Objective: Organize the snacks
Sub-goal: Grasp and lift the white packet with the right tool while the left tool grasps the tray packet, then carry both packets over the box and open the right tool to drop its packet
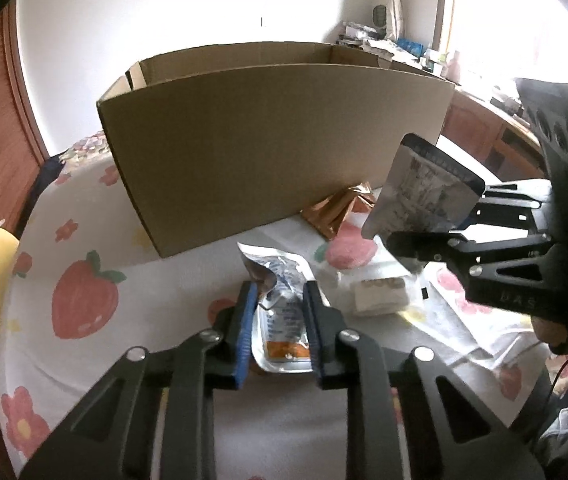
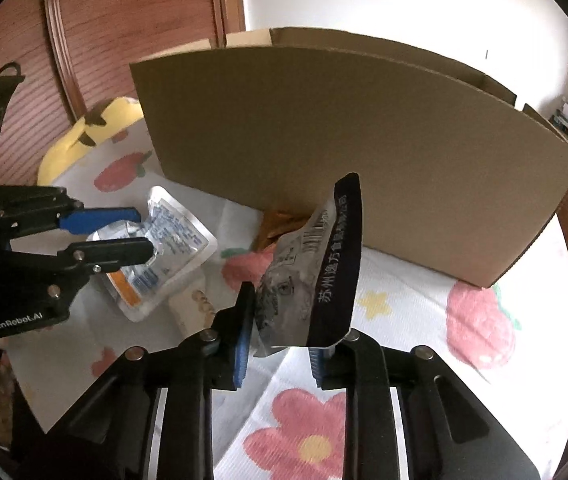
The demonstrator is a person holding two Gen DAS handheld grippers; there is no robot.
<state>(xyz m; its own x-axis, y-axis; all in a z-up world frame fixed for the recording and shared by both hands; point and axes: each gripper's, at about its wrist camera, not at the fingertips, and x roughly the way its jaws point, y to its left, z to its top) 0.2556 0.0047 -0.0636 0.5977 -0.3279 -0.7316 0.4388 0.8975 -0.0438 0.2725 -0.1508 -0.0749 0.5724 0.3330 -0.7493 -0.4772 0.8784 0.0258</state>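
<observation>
Left tool [image 1: 277, 320] pinches silver packet [image 1: 279, 308] before cardboard box [image 1: 275, 140]; right tool [image 2: 281, 336] pinches dark-edged pouch [image 2: 316, 264]. Both likely light, crinkly, slippery; grip sealed edges.

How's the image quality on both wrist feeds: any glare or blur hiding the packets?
Left wrist: the wall and window behind the cardboard box are blown out white, and the box face sits in shade; the silver packet between the fingers glints but stays readable. Right wrist: fisheye bends the box's edge; the dark-edged packet is sharp.
</observation>
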